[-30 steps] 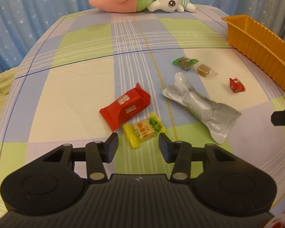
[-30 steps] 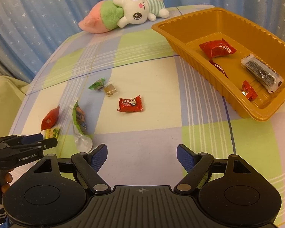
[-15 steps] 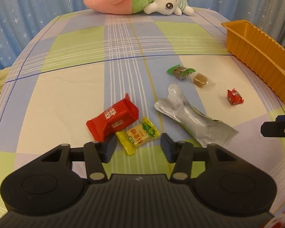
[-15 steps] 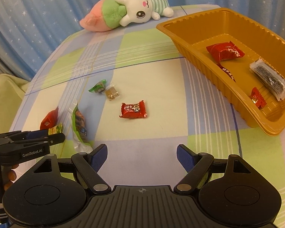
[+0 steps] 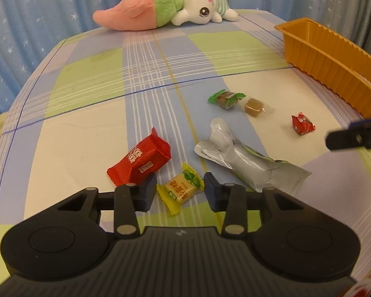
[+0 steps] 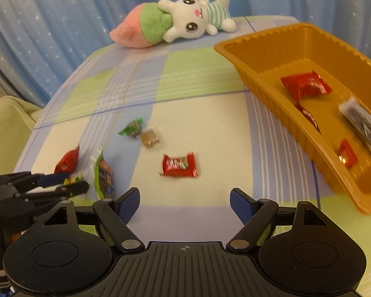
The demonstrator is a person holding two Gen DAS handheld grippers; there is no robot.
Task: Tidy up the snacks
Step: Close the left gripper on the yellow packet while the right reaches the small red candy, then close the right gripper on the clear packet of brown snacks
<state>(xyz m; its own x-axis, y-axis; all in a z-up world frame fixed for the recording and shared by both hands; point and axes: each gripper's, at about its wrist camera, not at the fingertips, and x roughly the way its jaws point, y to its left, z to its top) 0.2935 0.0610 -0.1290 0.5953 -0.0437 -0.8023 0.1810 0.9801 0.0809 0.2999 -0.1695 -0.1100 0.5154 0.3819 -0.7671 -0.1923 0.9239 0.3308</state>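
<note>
A yellow candy (image 5: 183,189) lies on the checked cloth between the fingers of my left gripper (image 5: 180,190). The jaws are closing, and the pads stand right at the wrapper's ends without clearly pressing. Beside it lie a red packet (image 5: 141,160) and a silver pouch (image 5: 244,158). My right gripper (image 6: 185,198) is open and empty, just short of a small red candy (image 6: 179,165). The orange tray (image 6: 259,57) at the right holds a red packet (image 6: 306,86), a dark packet (image 6: 363,126) and small red candies.
A green-wrapped candy (image 5: 225,97) and a brown candy (image 5: 254,105) lie further back on the cloth. A plush rabbit-carrot toy (image 5: 165,17) rests at the far edge before a blue starred curtain. A finger of the right gripper (image 5: 346,138) juts in from the right.
My left gripper came down around the yellow candy, its jaws first widening, then narrowing on it. The right gripper drifted towards the small red candy, staying open.
</note>
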